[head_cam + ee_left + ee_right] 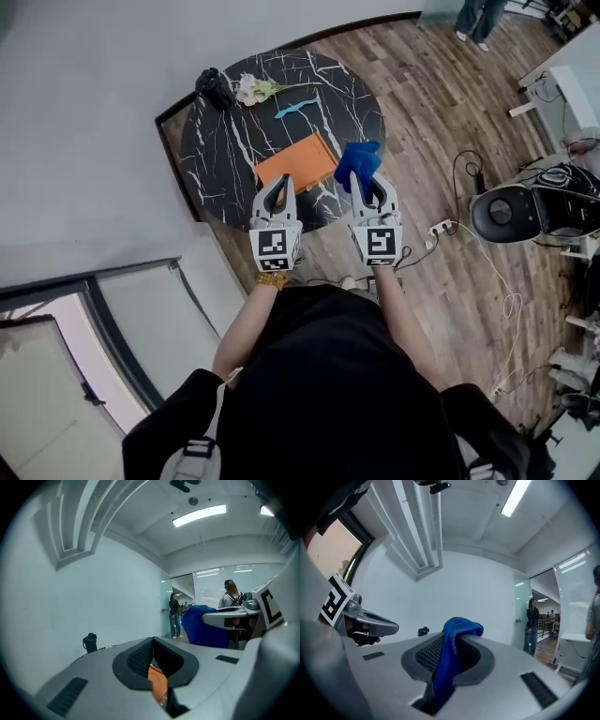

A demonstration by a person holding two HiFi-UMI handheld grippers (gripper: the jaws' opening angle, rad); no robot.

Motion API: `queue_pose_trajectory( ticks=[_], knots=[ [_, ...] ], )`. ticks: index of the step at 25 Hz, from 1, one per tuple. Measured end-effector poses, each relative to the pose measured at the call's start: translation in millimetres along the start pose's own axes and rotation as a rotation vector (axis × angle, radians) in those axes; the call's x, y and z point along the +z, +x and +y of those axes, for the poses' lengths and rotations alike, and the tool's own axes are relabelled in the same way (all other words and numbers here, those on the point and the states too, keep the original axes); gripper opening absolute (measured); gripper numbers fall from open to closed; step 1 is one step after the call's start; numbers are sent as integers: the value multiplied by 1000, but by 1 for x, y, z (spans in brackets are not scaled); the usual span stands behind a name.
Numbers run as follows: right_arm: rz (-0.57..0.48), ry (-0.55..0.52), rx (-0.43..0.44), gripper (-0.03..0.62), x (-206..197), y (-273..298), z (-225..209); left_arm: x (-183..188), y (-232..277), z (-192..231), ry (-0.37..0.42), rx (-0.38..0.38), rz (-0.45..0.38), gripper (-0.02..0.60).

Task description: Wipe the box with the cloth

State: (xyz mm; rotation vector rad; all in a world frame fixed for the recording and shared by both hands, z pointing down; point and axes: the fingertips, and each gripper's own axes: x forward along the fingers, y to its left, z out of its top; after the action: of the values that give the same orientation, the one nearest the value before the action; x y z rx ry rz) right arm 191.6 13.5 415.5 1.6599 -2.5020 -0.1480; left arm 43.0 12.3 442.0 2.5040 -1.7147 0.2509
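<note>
orange box point(295, 161) lies flat on the round black marble table point(225, 155), toward its 6 o'clock edge, and the blue cloth point(358, 161) is bunched just off the box's 3 o'clock, with the right gripper point(372, 185) clamped tight on the fabric. left gripper point(277, 185) is at the box's 7 o'clock, jaws pressed together on nothing. white flowers point(253, 89) and a small black object point(215, 88) lie far across at 11 to 12 o'clock.

The box point(296, 160) lies on the table point(220, 159), flowers point(251, 89) behind it.
</note>
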Motion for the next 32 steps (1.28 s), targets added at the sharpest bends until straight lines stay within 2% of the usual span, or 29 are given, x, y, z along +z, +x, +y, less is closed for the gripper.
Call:
queue_pose_trajectory(
  ticks=[4, 8, 10, 15, 18, 19, 22, 24, 28, 32],
  knots=[
    [59, 5, -50, 40, -8, 46, 16, -8, 30, 45, -22, -71, 56, 6],
    [117, 9, -95, 40, -29, 81, 32, -39, 54, 94, -47, -111, 141, 6],
    [149, 12, -118, 40, -43, 93, 37, -64, 62, 113, -75, -144, 210, 7],
    [246, -27, -130, 40, -80, 116, 42, -138, 82, 139, -207, -267, 443, 8],
    [325, -67, -92, 40, -100, 130, 44, -184, 79, 144, -297, -296, 580, 12],
    [347, -90, -72, 40, -106, 138, 43, -198, 78, 143, -337, -304, 622, 28],
    [423, -151, 0, 40, -135, 164, 38, -232, 78, 135, -492, -356, 744, 150],
    [489, -190, 54, 40, -159, 178, 36, -246, 77, 128, -556, -380, 787, 153],
    [626, -265, 151, 40, -202, 202, 34, -254, 80, 124, -557, -382, 798, 153],
    [736, -325, 188, 40, -232, 214, 33, -253, 76, 124, -546, -403, 790, 153]
  ],
)
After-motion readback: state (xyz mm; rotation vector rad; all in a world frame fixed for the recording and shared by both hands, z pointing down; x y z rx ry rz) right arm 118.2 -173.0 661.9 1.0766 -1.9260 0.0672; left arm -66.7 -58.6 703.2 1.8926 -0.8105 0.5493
